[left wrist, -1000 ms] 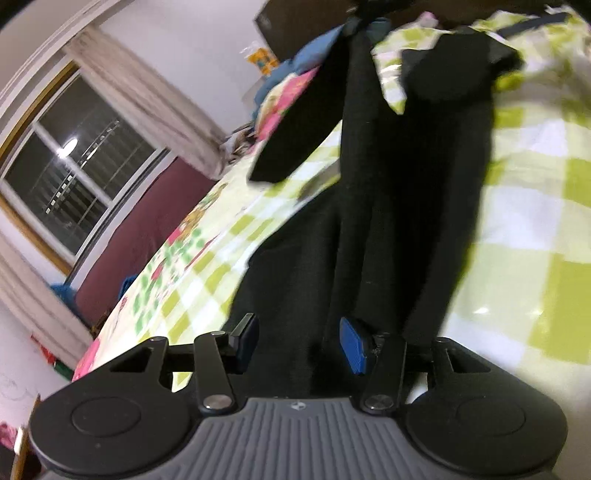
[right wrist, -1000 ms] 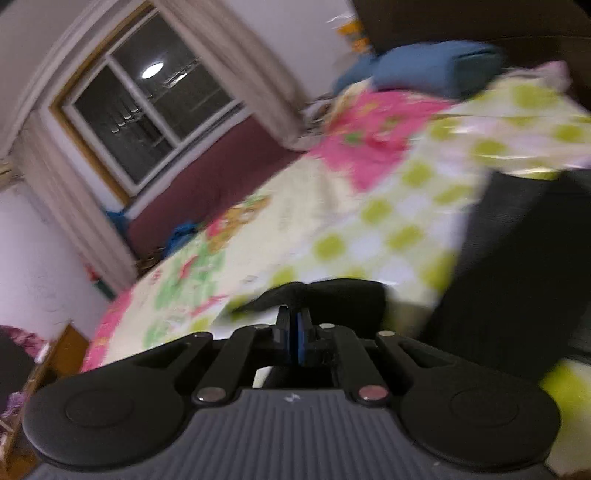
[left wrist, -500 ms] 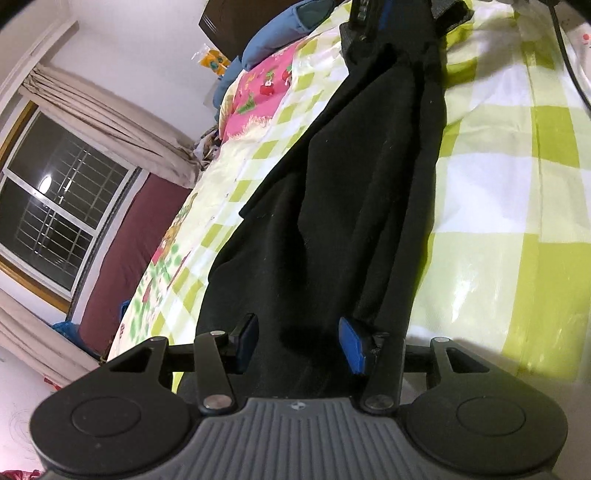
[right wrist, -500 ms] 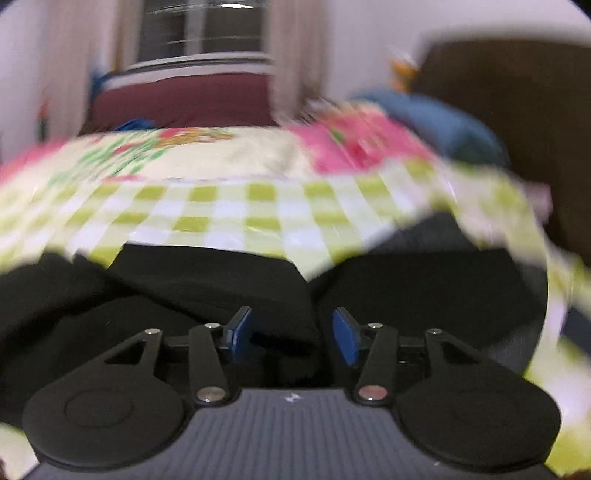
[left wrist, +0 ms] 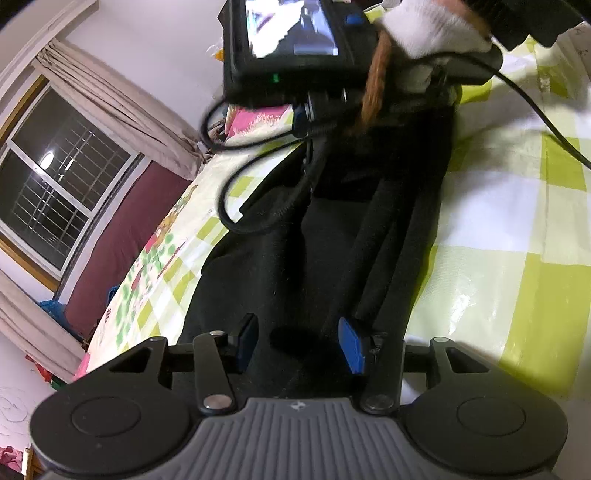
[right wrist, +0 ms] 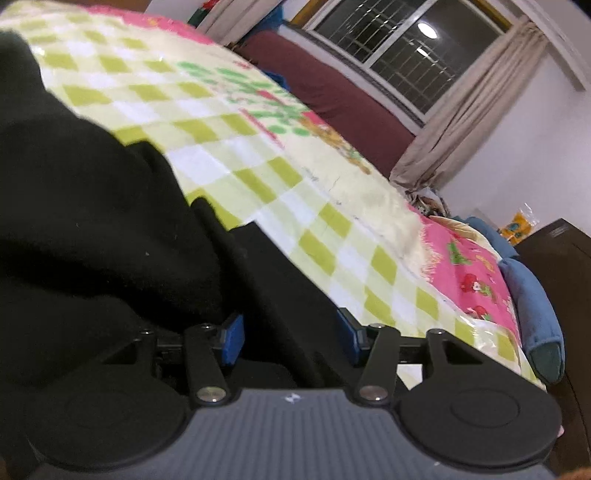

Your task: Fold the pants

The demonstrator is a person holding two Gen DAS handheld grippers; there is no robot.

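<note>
Black pants (left wrist: 295, 240) lie lengthwise on the green-and-white checked bed sheet (left wrist: 517, 295). My left gripper (left wrist: 299, 343) hovers open over their near end, blue pads wide apart with the cloth below them. At the far end a white-gloved hand (left wrist: 432, 26) holds the other tool, and its rear screen (left wrist: 291, 37) faces this camera. In the right wrist view my right gripper (right wrist: 291, 339) is open low over the pants (right wrist: 92, 221). Black cloth lies between its pads, which do not press on it.
A black cable (left wrist: 258, 225) loops from the right tool over the pants. The checked sheet (right wrist: 258, 147) runs toward a window (right wrist: 399, 44) with curtains. A blue pillow (right wrist: 532, 295) and a dark wooden headboard (right wrist: 561, 266) stand at the bed's head.
My right gripper let go of the raised pants end, opened, rolled and dropped onto the bed. The lifted cloth now lies flat. The left gripper stayed put.
</note>
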